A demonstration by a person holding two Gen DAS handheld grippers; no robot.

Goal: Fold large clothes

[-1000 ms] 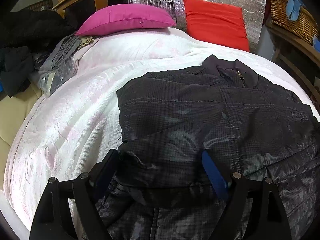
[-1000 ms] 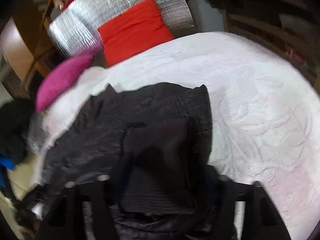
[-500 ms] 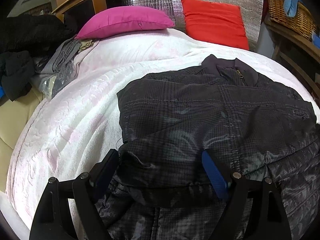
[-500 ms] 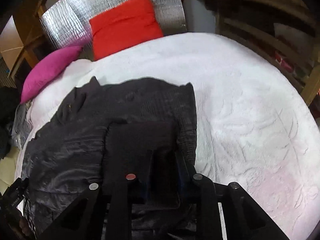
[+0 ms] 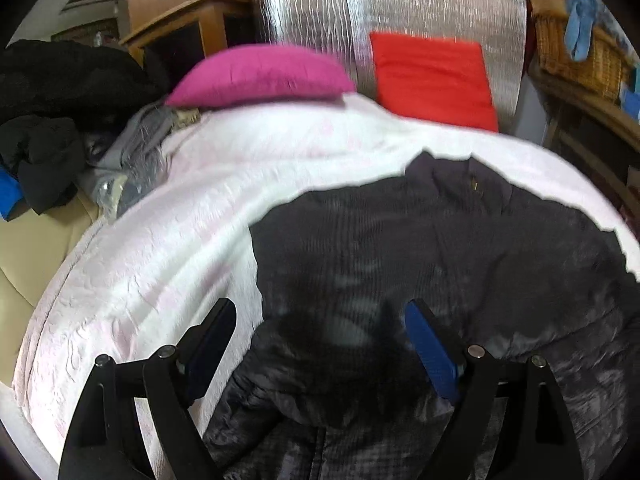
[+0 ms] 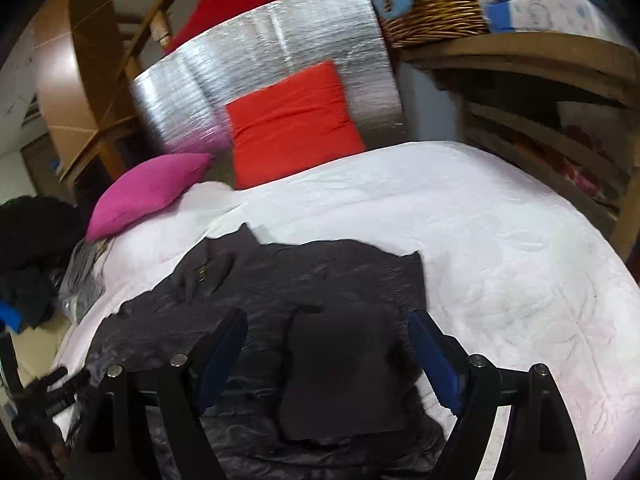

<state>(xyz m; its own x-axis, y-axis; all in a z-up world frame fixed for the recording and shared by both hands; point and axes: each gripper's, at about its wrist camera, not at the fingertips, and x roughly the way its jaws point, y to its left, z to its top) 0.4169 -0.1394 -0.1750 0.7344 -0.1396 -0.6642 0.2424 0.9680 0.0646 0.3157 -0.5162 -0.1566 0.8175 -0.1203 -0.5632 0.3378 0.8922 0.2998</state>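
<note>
Dark charcoal quilted jacket (image 5: 420,264) lies spread on the white embossed bedspread (image 5: 168,248), collar toward twelve o'clock, hem toward six. In the right wrist view one dark ribbed cuff and sleeve end (image 6: 340,372) lies folded in over the body, running from six o'clock up to centre.

Left gripper (image 5: 320,344): spread wide, clenching nothing. Its blue-padded fingers (image 5: 430,356) straddle the jacket's edge at about seven o'clock of the garment; no fabric pinched.

Right gripper (image 6: 326,352): jaws opening at this moment. The folded-in sleeve lies between them but the pads do not press on it, so it reads as let go.

Handling, as a judgement: shell looks shiny and slick (nylon-like), padded, soft, no stiffness at all. Likely light for its bulk, but springy; folds may puff open. Slick shell over a textured bedspread probably slides when dragged, and layers may slip over one another.

Where to grip: the ribbed cuff and the hem band look the least slippery. Seams at shoulder and side edge should also give a firmer pinch than open quilted panel. Avoid the zip near the collar (image 6: 202,274).

Magenta cushion (image 5: 260,80) and red cushion (image 5: 432,80) sit at twelve o'clock, well apart from the jacket.
</note>
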